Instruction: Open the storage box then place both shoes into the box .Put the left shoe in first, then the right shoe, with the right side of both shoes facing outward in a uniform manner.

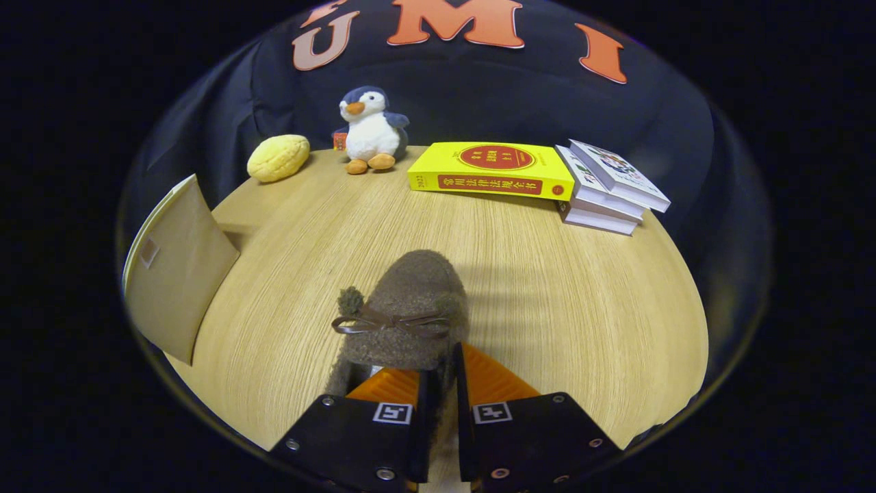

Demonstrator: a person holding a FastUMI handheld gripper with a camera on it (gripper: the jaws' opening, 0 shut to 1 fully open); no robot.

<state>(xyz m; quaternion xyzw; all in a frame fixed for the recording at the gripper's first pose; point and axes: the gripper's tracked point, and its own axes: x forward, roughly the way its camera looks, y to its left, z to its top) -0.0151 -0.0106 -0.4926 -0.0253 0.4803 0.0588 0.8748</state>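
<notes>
Wooden tabletop (561, 301) carried a fuzzy brown shoe (404, 308), well short of the yellow book (493, 171). Gripper (438, 383) pinched the shoe's rim between both fingers; so thin a hold could slip, twisting the shoe.

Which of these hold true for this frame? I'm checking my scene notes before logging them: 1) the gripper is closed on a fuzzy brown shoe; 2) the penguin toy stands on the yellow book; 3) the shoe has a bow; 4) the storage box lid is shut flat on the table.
1) True: the gripper has both fingers pressed on the side wall of the brown shoe.
2) False: the penguin toy stands on the table, beside the yellow book.
3) True: a brown bow sits across its top.
4) False: the box flap stands raised at the table's edge.
</notes>
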